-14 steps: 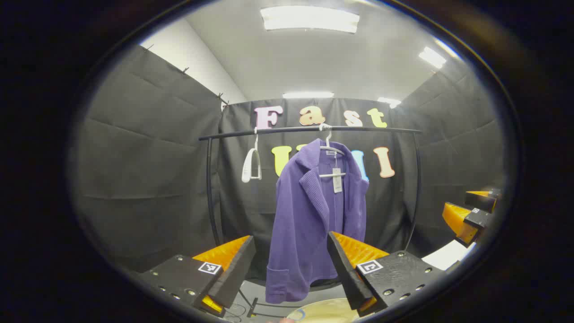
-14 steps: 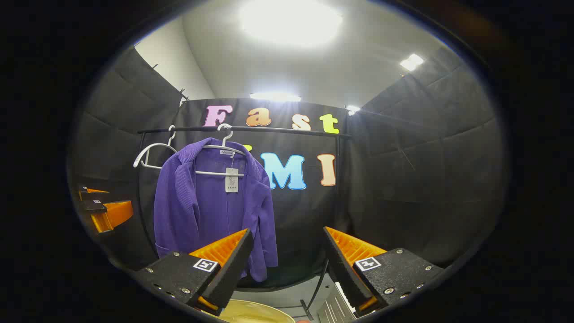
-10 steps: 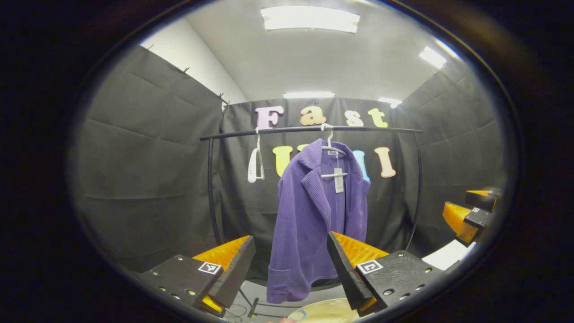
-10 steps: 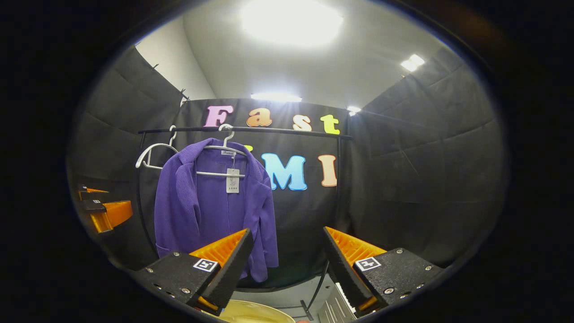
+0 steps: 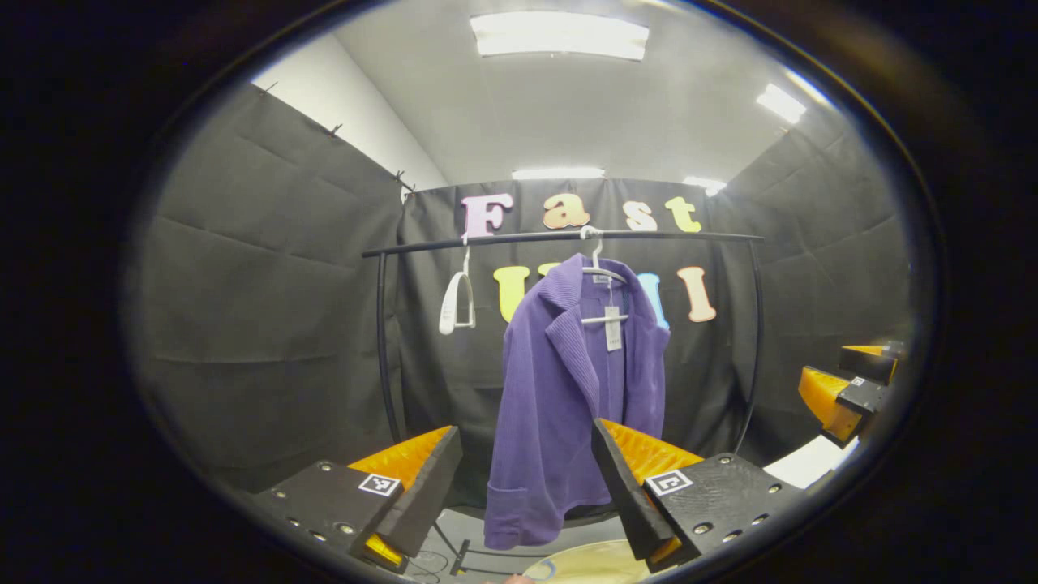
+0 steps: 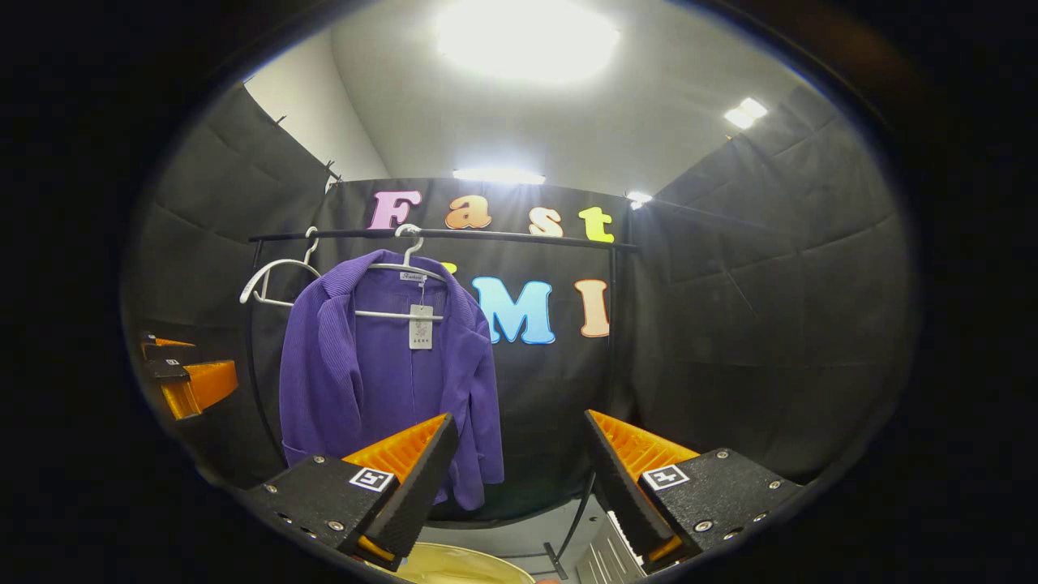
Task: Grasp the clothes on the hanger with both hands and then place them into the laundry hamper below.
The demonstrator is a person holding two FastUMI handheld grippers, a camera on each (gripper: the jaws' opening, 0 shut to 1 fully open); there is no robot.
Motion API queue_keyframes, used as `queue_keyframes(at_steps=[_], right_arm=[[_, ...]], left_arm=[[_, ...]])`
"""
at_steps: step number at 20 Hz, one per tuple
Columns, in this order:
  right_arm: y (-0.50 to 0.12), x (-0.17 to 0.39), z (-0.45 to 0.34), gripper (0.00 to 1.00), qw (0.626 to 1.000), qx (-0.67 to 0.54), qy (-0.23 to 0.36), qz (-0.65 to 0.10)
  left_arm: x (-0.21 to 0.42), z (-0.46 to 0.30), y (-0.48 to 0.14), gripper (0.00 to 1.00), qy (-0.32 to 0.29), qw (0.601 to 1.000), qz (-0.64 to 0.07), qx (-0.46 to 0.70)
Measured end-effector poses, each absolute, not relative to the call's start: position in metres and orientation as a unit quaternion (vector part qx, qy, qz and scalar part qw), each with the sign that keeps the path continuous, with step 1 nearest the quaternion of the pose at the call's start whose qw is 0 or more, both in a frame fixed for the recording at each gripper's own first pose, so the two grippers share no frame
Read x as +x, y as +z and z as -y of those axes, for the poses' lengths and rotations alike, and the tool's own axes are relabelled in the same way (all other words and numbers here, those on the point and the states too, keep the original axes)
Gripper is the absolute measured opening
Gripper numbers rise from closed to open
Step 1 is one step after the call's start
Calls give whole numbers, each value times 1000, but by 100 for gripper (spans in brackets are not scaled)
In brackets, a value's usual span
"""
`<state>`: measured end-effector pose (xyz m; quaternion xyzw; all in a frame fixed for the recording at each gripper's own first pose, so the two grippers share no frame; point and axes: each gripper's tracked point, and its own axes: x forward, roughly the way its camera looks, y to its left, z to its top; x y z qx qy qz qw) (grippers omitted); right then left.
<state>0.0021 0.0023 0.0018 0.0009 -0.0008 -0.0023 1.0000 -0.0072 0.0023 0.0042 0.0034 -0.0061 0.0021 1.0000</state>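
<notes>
Both spread wide and empty: left hand-held gripper [image 5: 525,478], right hand-held gripper [image 6: 514,474], well short of the purple jacket [image 5: 572,397] hanging from a white hanger [image 5: 598,268] on the rail [image 5: 559,236]. Laundry hamper [image 5: 584,564] just glimpsed below. Risks ahead: pinching one thin layer and slipping, or dragging hanger and swinging spare hanger [image 5: 456,296] off the rail if pulled before the collar is freed.

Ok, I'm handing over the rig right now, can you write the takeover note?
Left gripper: open, holding nothing, short of the purple jacket.
Right gripper: open, holding nothing, jacket off to its left.
Jacket hangs on a white hanger on the black rail; the hamper's pale rim is below.
Done: nothing grasped.
Left: grip the jacket with both grippers, lift it off, drop it in the hamper.
</notes>
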Motion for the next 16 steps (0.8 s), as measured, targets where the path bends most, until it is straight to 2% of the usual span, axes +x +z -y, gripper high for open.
queue_keyframes(at_steps=[7, 9, 10, 11, 16], right_arm=[[13, 14, 2, 96, 1000, -7, 2, 15], [17, 27, 2, 95, 1000, -3, 11, 15], [21, 34, 1, 95, 1000, 2, 16, 18], [27, 43, 0, 95, 1000, 6, 20, 23], [43, 89, -10, 95, 998, 19, 51, 33]], left_arm=[[-4, 3, 11, 97, 2, 1000, 11, -2], [3, 8, 13, 97, 5, 1000, 9, -4], [7, 12, 15, 93, 4, 1000, 9, -5], [12, 16, 19, 97, 3, 1000, 12, -6], [41, 28, 36, 97, 14, 999, 24, -16]])
